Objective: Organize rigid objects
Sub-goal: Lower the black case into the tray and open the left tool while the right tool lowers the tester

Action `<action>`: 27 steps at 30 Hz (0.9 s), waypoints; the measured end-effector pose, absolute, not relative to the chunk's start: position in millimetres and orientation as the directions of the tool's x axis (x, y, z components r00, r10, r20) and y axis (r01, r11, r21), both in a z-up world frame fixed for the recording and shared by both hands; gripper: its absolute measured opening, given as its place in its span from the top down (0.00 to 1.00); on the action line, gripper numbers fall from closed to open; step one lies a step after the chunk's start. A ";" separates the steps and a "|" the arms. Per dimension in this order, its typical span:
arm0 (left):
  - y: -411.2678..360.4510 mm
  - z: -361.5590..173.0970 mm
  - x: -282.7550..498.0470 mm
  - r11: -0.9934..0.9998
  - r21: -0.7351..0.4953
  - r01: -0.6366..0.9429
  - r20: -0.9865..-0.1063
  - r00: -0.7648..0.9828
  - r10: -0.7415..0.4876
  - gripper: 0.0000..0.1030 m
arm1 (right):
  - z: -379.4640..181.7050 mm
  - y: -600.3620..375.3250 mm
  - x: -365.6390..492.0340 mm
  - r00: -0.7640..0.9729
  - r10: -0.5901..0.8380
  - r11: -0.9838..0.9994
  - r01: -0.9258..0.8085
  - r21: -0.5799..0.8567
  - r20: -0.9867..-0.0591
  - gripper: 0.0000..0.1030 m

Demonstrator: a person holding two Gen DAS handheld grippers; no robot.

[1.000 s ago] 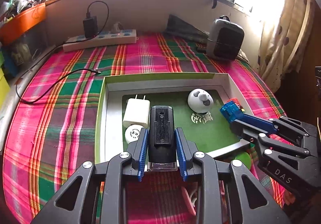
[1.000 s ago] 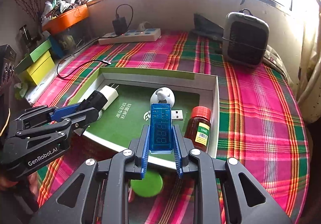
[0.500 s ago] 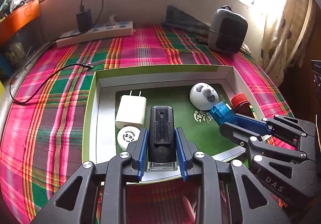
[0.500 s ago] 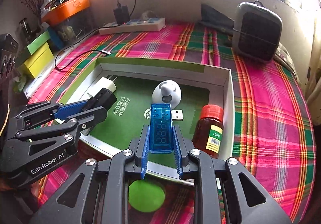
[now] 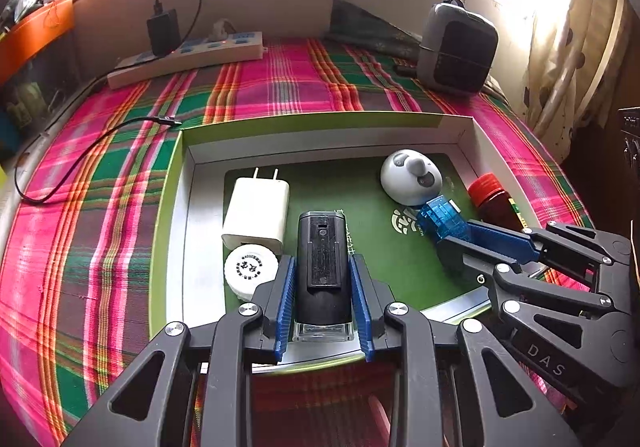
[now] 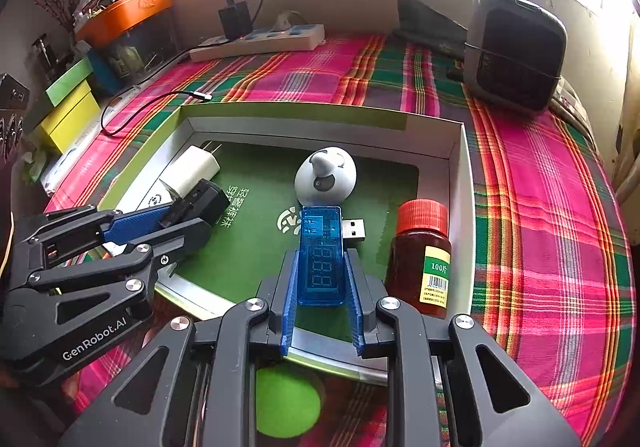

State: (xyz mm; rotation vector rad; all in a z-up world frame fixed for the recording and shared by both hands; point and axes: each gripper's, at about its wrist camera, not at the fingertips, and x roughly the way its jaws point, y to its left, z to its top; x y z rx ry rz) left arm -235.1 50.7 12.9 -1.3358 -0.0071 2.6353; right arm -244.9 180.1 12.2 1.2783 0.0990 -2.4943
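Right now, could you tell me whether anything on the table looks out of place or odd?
One thing: a green lid lies on the cloth outside the box, near its front edge, while the other small items sit inside. Nothing looks spilled or damaged.

Place: a lived-in room at home
Surface: plaid cloth (image 5: 280, 87) in pink and green (bed or desk, cannot tell)
Window side: patterned curtain (image 5: 568, 47), cluttered sill
Household bits: power strip (image 6: 260, 43), small heater (image 6: 516, 51), coloured boxes (image 6: 72, 107)

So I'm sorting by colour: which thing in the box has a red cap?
The brown bottle by the box's right wall; no other item has red.
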 end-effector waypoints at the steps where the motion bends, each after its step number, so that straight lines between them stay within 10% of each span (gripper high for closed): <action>1: 50.9 12.0 -235.5 -0.983 -0.086 -0.163 -0.801 -0.575 0.165 0.75 | 12.2 180.2 -245.1 -0.540 -0.263 -0.941 0.325 0.090 -0.800 0.78; 27: 45.3 15.0 -233.4 -0.987 -0.076 -0.142 -0.799 -0.584 0.146 0.69 | 14.1 180.8 -242.3 -0.555 -0.266 -0.944 0.316 0.096 -0.788 0.75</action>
